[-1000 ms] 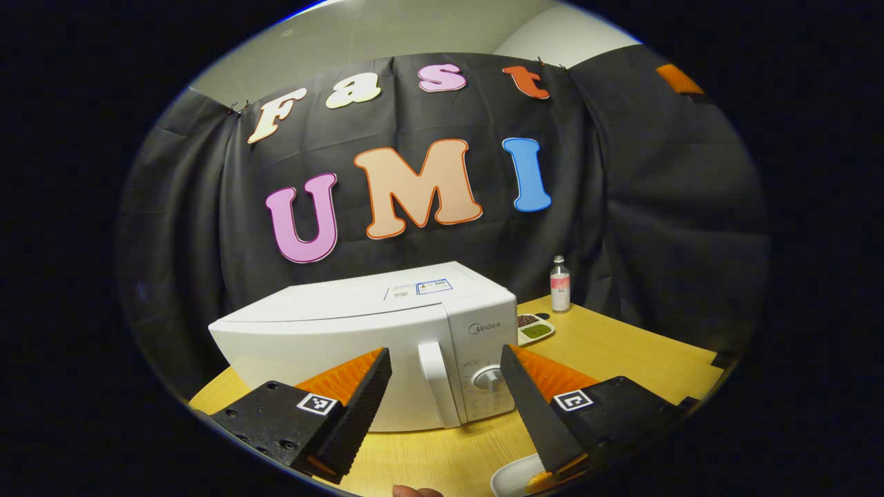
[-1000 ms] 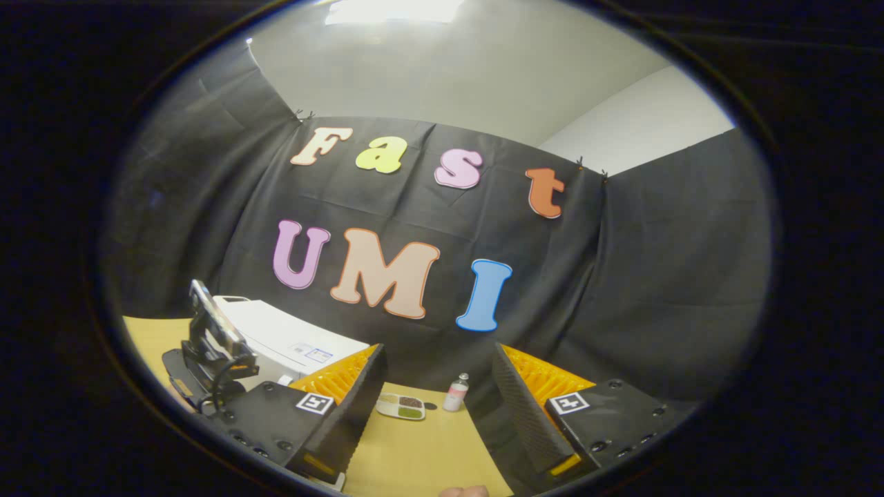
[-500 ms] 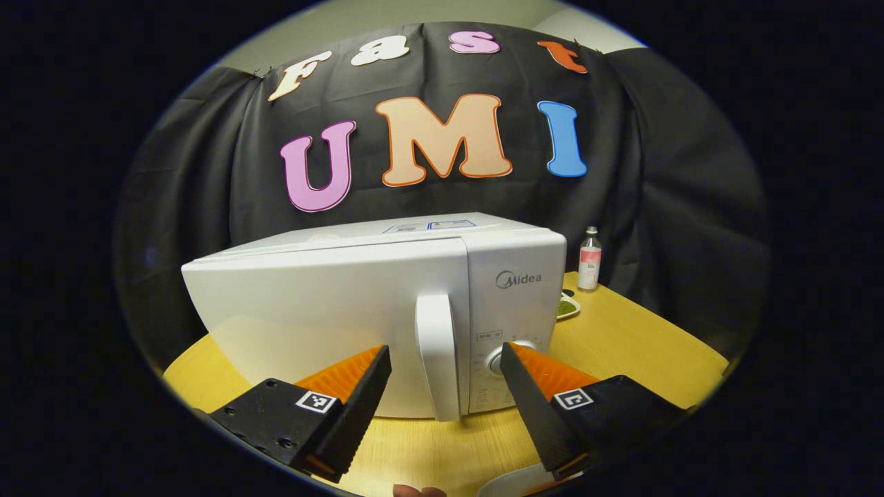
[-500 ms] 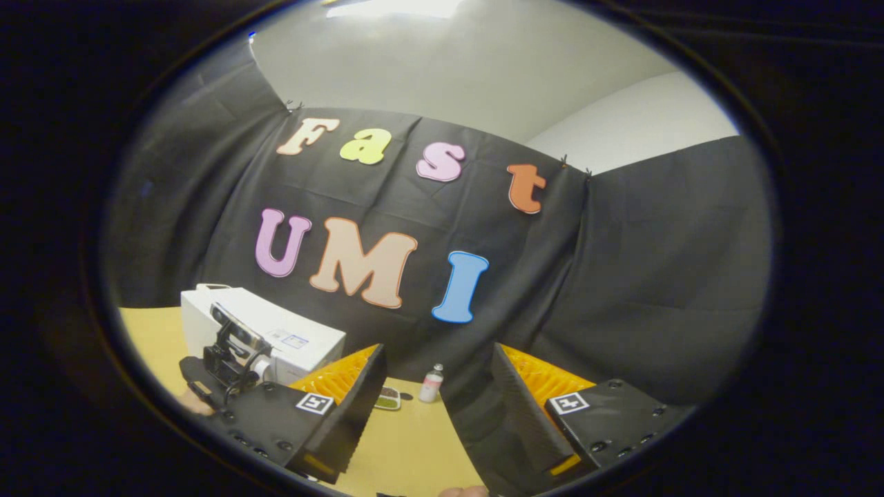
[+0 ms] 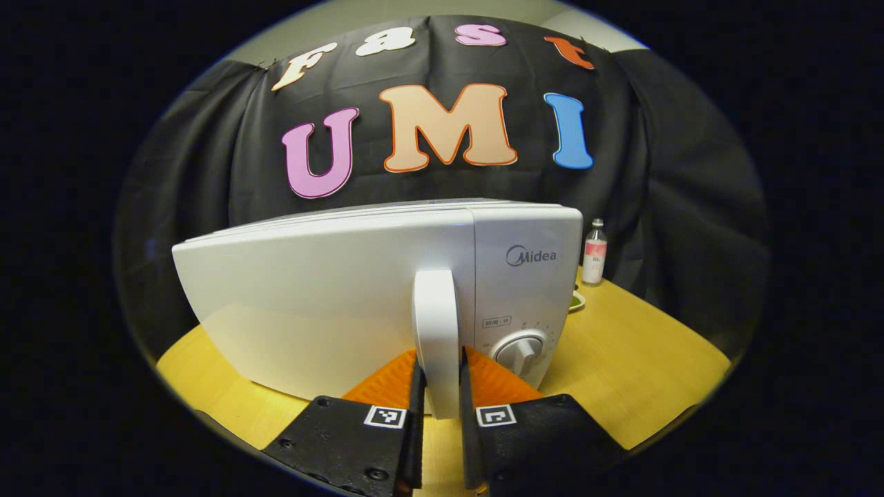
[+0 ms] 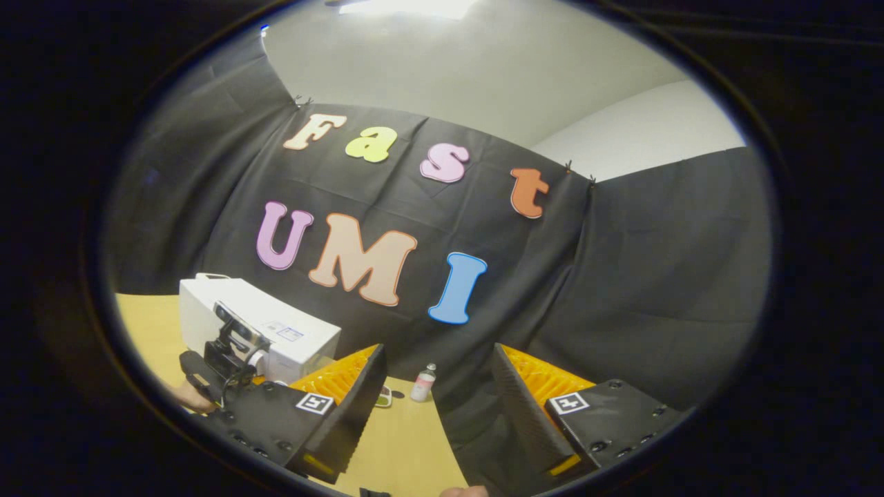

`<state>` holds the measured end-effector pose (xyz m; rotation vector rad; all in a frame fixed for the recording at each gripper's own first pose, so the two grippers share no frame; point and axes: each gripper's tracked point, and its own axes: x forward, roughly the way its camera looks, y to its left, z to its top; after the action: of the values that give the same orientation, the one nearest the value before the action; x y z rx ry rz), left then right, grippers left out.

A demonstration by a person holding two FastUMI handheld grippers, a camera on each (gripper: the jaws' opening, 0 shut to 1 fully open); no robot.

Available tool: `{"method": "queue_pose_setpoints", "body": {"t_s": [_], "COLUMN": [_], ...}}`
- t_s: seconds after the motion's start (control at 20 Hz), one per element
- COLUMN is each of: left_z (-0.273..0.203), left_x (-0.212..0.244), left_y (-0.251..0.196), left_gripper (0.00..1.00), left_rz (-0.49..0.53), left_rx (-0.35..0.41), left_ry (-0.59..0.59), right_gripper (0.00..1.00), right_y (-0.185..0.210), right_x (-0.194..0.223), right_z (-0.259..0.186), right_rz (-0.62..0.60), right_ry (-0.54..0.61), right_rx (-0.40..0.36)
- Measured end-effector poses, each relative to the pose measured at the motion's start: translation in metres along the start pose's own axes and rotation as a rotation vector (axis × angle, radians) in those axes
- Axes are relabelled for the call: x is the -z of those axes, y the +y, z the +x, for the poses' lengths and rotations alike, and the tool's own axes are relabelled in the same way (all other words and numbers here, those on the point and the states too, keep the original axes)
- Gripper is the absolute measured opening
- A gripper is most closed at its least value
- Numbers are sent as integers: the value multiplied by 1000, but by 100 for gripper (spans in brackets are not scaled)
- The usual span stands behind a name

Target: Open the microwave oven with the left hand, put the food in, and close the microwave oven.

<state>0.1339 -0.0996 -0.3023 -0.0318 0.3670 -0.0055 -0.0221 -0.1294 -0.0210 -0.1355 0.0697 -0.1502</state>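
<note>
ridged orange fingers [image 5: 387, 386] pinching smooth white handle [image 5: 436, 324]

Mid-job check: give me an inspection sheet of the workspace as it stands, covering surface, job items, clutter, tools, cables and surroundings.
Surface: wooden table, bare where visible.
Job's things: white microwave, door shut; its handle is upright. No food seen in this moment.
Clutter: small bottle and a dish partly hidden behind the microwave's right side.
Grippers: left tool shut on the handle, one finger on each side; right tool open, holding nothing, raised away from the microwave.
Cables: a dark cable on the left tool's body, in the right gripper view.
Surroundings: black cloth wall, pale ceiling above.
</note>
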Motion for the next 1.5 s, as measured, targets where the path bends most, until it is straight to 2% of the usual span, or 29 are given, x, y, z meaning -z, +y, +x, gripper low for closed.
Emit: {"method": "queue_pose_setpoints", "body": {"t_s": [0.1,0.3,0.4,0.7,0.75,0.8,0.9,1.05,1.3,1.5], "left_z": [0,1,1,-10,-25,-36,-71,-114,-180,-227], "left_x": [0,2,4,9,16,12,23,31,50,63], "left_y": [-2,-1,1,-3,-2,0,8,27,69,124], "left_gripper": [19,11,7,5,4,4,4,4,4,4], "left_rz": [-37,41,-19,27,1,17,121,40,55,58], "left_rx": [26,7,-19,43,34,22,25,67,82,85], "left_ry": [-10,15,47,117,132,76,68,82,121,157], "right_gripper": [97,97,97,97,97,97,97,97,97,97], "right_y": [0,10,15,20,17,17,17,38,70,93], "right_x": [-1,-3,-5,-5,-7,-8,-2,7,5,5], "right_z": [-1,-5,-8,-18,-20,-20,-19,-17,-10,-8], "right_rz": [13,31,35,73,84,91,112,154,165,164], "right_ry": [2,-6,-12,-4,-6,-9,3,38,41,51], "right_rx": [-4,-28,-40,-58,-53,-47,-38,-76,-126,-161]}}
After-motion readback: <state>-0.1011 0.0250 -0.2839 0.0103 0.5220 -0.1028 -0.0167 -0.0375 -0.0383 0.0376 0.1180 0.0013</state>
